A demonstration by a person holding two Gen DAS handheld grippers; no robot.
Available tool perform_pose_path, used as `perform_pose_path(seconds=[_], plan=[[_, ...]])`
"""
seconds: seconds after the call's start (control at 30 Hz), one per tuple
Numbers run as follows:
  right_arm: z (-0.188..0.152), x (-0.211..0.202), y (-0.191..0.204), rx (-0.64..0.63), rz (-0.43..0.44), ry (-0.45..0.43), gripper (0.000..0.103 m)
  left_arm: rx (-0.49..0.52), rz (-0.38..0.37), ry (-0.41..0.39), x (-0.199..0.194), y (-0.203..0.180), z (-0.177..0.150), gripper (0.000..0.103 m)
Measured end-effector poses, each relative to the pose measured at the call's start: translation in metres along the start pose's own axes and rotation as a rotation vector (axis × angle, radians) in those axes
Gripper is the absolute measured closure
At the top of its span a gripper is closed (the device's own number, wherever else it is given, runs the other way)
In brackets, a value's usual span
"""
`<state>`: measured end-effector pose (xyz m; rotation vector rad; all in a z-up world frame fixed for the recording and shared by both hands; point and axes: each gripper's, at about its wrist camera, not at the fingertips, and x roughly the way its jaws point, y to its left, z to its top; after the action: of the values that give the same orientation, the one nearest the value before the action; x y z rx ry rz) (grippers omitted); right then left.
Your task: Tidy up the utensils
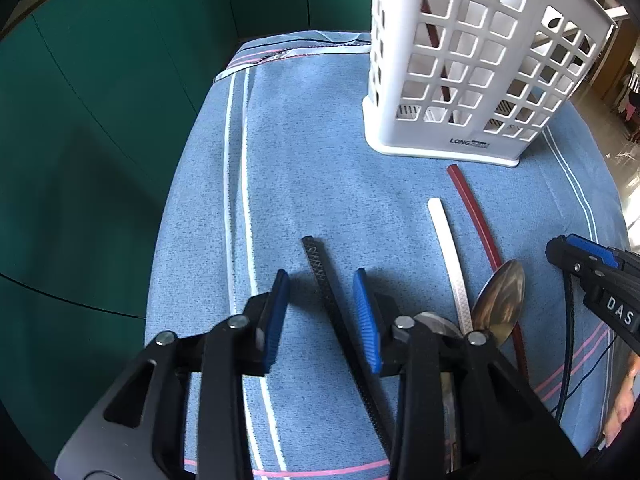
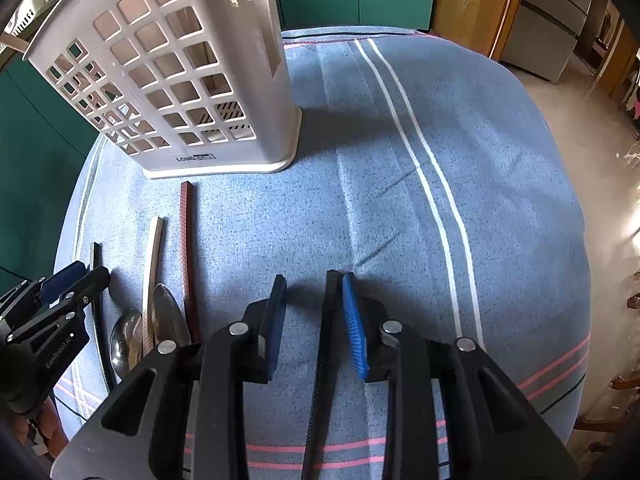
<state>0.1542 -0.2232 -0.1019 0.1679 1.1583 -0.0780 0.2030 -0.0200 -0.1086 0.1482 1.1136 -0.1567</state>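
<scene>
Left gripper [image 1: 322, 312] jaws spread, black stick [image 1: 320, 270] lying between, untouched. Right gripper [image 2: 314, 316] also spread; a black stick [image 2: 330, 320] lies against its right pad. White basket [image 1: 460, 72] upper right in left view; spoon [image 1: 500, 300], white stick [image 1: 446, 248], red stick [image 1: 474, 212] on cloth [image 1: 320, 160] below it.

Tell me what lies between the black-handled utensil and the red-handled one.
The white-handled spoon lies between the black-handled utensil and the red-handled utensil, clearest in the left wrist view.

blue striped cloth [image 1: 320, 168], green cabinets [image 1: 100, 100]
</scene>
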Motion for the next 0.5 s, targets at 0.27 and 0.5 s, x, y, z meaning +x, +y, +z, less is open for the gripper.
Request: perform_pose_path(seconds=[0.27,0.5], plan=[[-0.003,-0.006,-0.018,0.045,0.025,-0.023,0.096,-0.013,-0.023,-0.004,-0.003,-0.002,-0.001,0.094],[-0.010,-0.062,-0.022,0.046,0.070,-0.145,0.096,-0.043,-0.016,-0.087,-0.037,0.006,-0.001,0.097]])
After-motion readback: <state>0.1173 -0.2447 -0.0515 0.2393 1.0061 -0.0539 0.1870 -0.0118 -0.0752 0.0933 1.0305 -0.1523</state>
